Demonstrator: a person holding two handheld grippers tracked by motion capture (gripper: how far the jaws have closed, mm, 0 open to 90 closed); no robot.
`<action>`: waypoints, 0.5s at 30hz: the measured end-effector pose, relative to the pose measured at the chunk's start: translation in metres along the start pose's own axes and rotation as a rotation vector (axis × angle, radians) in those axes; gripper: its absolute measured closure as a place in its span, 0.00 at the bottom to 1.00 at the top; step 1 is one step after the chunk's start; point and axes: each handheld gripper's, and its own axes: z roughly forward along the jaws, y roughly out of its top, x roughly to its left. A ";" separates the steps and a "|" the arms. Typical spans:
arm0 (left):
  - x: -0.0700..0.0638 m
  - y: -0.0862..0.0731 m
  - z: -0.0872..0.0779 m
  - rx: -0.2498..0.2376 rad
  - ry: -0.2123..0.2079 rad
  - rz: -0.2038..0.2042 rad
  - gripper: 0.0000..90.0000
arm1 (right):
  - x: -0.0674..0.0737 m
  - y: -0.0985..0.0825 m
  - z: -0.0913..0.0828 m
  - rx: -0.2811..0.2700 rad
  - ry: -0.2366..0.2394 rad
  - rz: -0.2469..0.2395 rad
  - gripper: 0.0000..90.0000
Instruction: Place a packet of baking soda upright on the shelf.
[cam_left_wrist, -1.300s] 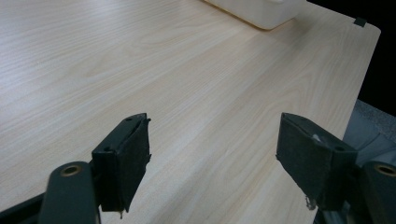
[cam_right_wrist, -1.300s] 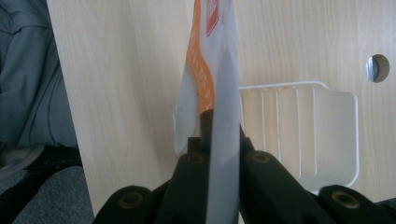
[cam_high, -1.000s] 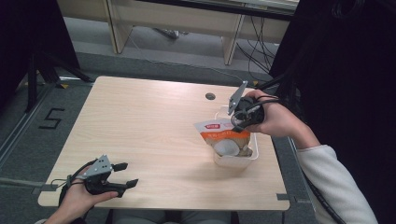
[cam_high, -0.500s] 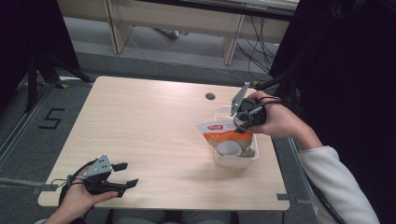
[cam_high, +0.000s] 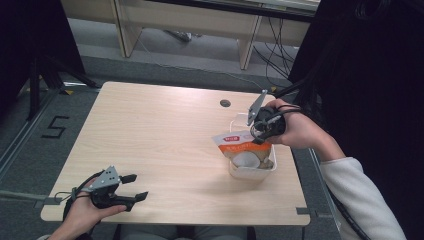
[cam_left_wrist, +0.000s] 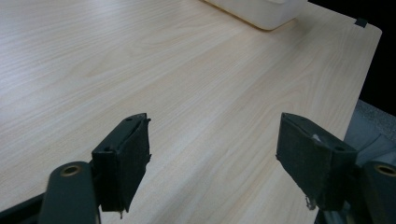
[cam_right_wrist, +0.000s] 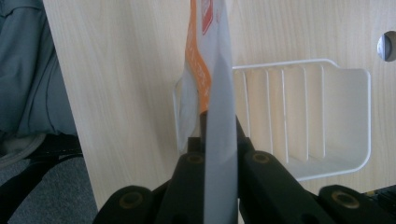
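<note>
A white and orange pouch (cam_high: 241, 148) stands partly inside a white slotted bin (cam_high: 253, 172) on the right side of the table. My right gripper (cam_high: 259, 139) is shut on the pouch's top edge. In the right gripper view the pouch (cam_right_wrist: 212, 70) is seen edge-on between the closed jaws of the right gripper (cam_right_wrist: 219, 140), hanging over the bin (cam_right_wrist: 345, 154). My left gripper (cam_high: 136, 187) rests near the table's front left corner, open and holding nothing. The left gripper view looks past the open left gripper (cam_left_wrist: 215, 163) across bare wood to the bin's corner (cam_left_wrist: 261, 11).
The light wooden table (cam_high: 155, 135) has a round cable hole (cam_high: 225, 103) near its far edge. The floor at the left bears a painted "5" (cam_high: 55, 127). A wooden bench (cam_high: 190, 20) stands beyond the table, with cables (cam_high: 272, 55) on the floor.
The right gripper has carried the pouch slightly to the right and lower into the bin. The left gripper has stayed where it was.
</note>
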 end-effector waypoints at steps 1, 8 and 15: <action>0.000 0.000 0.000 0.001 0.000 0.001 0.28 | 0.000 0.000 0.000 0.001 0.003 0.000 1.00; -0.002 0.000 0.001 -0.003 0.008 -0.032 0.28 | 0.000 -0.002 0.005 0.003 0.007 -0.005 1.00; -0.002 -0.001 0.001 -0.008 0.000 -0.032 0.28 | 0.002 -0.004 0.009 0.024 0.006 0.009 1.00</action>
